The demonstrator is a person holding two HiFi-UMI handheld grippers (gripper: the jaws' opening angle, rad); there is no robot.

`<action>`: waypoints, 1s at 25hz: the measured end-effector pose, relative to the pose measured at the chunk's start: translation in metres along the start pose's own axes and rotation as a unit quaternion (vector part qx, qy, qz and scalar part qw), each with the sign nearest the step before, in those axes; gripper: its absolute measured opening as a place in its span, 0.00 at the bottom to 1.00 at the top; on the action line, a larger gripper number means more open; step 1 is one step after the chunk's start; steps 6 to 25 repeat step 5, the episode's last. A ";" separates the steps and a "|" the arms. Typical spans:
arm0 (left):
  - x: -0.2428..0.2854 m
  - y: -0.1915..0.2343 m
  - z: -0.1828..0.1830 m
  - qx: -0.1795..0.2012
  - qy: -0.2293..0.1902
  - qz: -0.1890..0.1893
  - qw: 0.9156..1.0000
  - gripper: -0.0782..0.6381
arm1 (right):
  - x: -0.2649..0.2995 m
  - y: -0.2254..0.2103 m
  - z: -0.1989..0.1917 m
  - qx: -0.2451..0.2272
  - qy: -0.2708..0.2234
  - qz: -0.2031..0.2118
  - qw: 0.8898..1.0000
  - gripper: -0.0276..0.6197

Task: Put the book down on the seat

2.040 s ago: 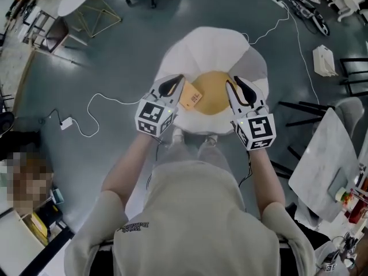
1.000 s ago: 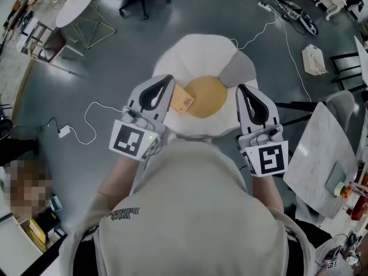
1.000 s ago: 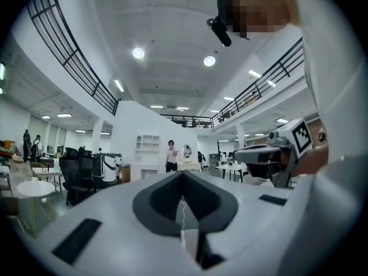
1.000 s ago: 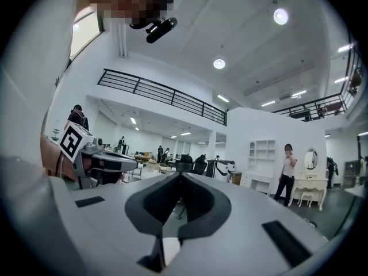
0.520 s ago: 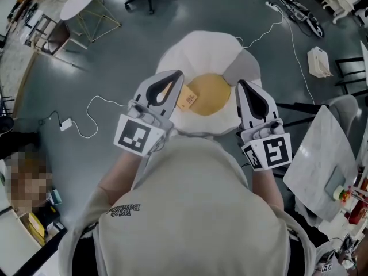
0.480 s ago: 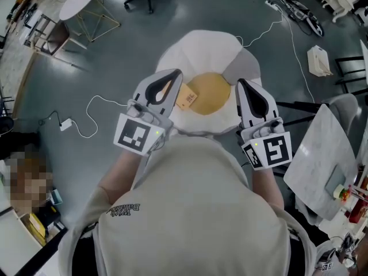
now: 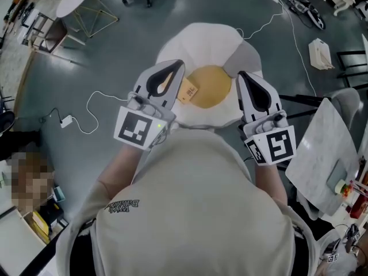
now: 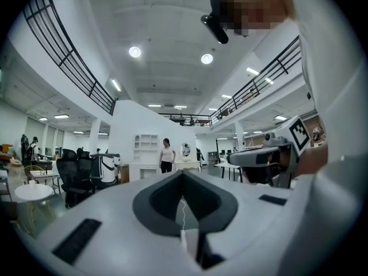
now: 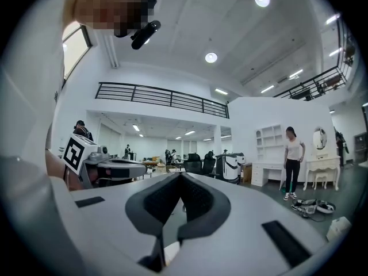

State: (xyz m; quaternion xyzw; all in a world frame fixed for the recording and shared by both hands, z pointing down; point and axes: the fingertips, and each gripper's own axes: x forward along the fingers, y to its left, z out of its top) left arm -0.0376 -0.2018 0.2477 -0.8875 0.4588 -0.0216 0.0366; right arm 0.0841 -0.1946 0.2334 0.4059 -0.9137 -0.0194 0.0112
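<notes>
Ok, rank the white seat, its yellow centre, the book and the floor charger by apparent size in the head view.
1. white seat
2. yellow centre
3. book
4. floor charger; it lies farther from the camera, so that last pair is unsure.

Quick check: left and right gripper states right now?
Left gripper: closed, holding nothing.
Right gripper: closed, holding nothing.

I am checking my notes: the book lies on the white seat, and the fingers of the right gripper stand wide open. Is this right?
Not quite: the fingers of the right gripper are closed together with nothing between them, as the right gripper view shows. The book does lie on the white seat.
</notes>
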 end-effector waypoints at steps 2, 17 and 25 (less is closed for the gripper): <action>0.002 0.001 0.001 0.002 0.003 0.003 1.000 0.12 | 0.002 0.002 0.004 -0.014 -0.003 0.010 1.000 0.06; 0.003 0.005 0.000 0.008 0.002 0.005 1.000 0.12 | 0.006 0.005 0.006 -0.033 -0.003 0.018 0.999 0.06; 0.003 0.005 0.000 0.008 0.002 0.005 1.000 0.12 | 0.006 0.005 0.006 -0.033 -0.003 0.018 0.999 0.06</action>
